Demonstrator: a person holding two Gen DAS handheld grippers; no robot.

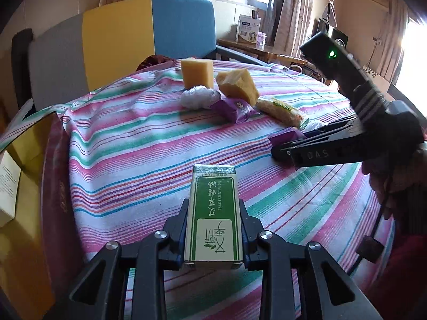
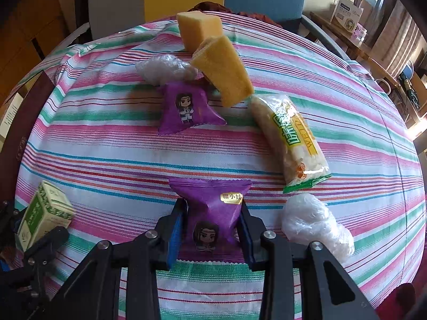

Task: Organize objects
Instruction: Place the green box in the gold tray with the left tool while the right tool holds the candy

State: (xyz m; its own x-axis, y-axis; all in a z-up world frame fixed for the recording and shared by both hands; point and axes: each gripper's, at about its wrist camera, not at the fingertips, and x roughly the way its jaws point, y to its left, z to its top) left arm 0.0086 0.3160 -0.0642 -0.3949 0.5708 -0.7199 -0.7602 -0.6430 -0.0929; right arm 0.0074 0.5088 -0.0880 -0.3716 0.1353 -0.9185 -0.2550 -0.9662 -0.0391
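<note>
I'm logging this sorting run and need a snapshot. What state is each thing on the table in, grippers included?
Left gripper: shut on the green box.
Green box: held, lifted off the cloth.
Right gripper: shut on a purple snack packet.
Held purple packet: sealed, pinched at its middle.
Other purple packet: sealed, lying flat.
Two yellow sponges: one upright, one leaning.
Long snack bag: sealed, lying down.
Plastic wads: crumpled.
</note>
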